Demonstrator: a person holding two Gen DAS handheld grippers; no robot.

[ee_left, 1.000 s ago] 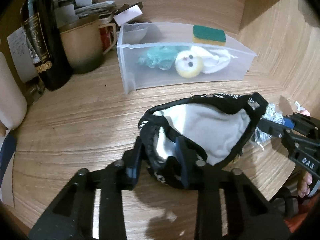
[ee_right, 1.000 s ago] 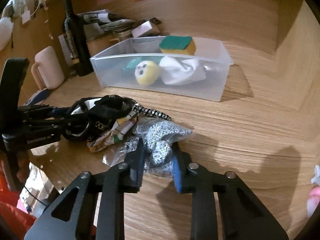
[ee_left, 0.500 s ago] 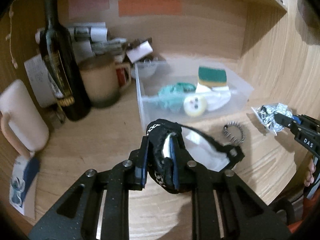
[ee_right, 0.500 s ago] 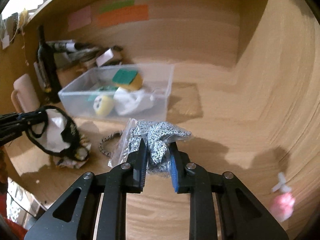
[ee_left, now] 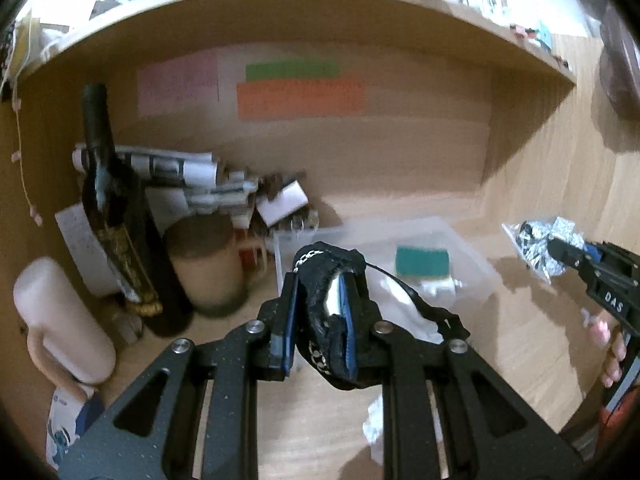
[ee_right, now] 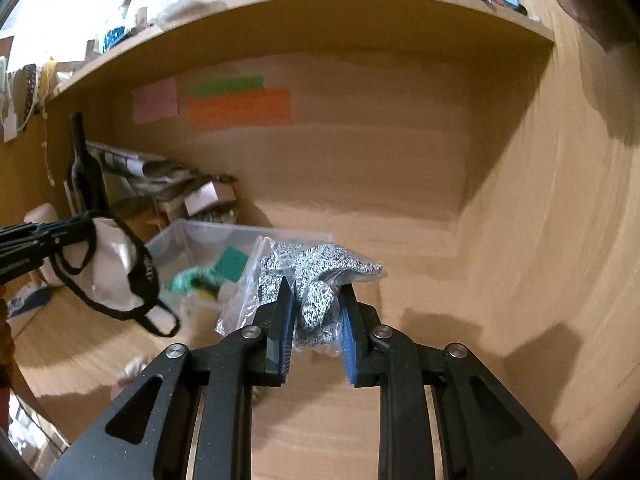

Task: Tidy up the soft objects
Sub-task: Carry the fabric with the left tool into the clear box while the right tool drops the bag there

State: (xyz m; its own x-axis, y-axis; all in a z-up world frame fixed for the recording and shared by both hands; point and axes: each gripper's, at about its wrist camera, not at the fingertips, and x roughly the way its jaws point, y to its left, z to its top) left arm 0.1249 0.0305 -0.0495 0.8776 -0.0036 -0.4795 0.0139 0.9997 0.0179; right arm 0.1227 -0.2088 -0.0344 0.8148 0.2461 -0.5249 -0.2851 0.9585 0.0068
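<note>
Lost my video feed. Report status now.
Left hand-held gripper shut on black-and-white mask. Right hand-held gripper shut on bagged speckled cloth. Both airborne near clear bin; path unobstructed.

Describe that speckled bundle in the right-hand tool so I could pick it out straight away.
Look inside the wooden alcove, just right of the clear plastic bin on its floor. The right gripper holds up a black-and-white speckled knit bundle sealed in a clear plastic bag. The left gripper holds a black-trimmed white cloth; only the bundle is speckled and bagged.

"DAS" in white letters on right tongs (ee_left: 560, 250); other labels blurred, unreadable.
</note>
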